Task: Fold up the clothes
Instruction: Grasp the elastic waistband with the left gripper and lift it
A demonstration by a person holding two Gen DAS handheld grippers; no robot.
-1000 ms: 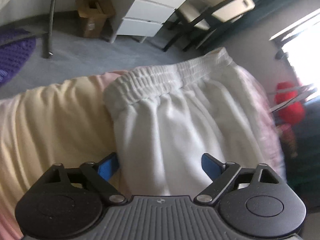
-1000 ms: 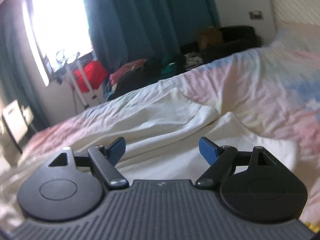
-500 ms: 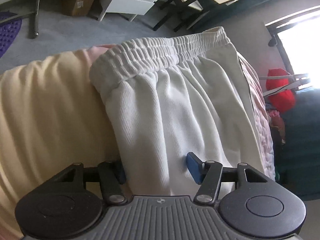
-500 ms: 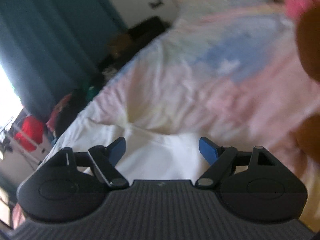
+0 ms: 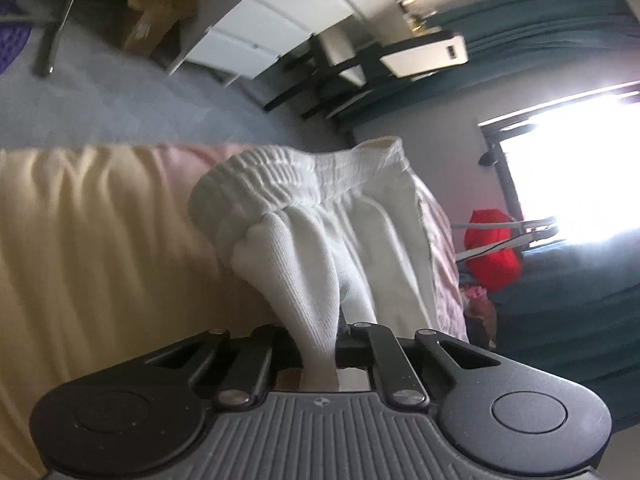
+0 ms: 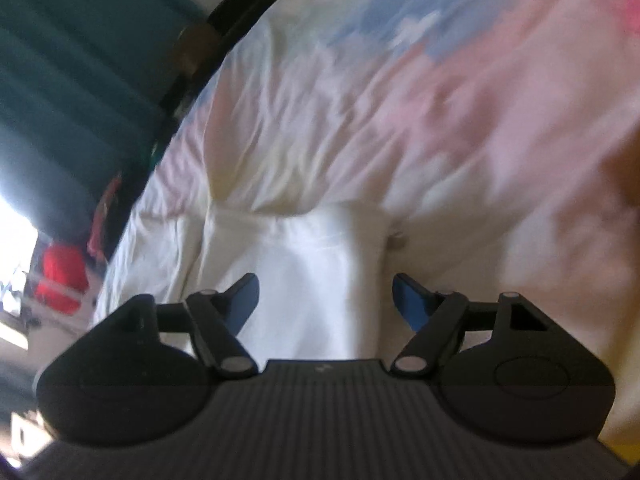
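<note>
White sweatpants (image 5: 332, 240) with a gathered elastic waistband (image 5: 280, 176) lie on a pastel bedspread (image 5: 80, 240). My left gripper (image 5: 320, 344) is shut on a bunched fold of the pants just below the waistband, and the cloth is pulled up into a ridge. In the right wrist view the leg end of the white pants (image 6: 316, 256) lies flat on the bedspread (image 6: 440, 120). My right gripper (image 6: 326, 296) is open, its blue fingertips either side of the leg end, just above it.
Beyond the bed edge are grey carpet (image 5: 120, 100), a white drawer unit (image 5: 260, 32), a cardboard box (image 5: 152, 20) and a dark chair (image 5: 340, 76). A red item (image 5: 492, 256) hangs by the bright window. Dark teal curtains (image 6: 60, 80) are at the left.
My left gripper has closed on the pants below the waistband and bunched the cloth up. My right gripper swung from facing the window down over the leg end, still open.
</note>
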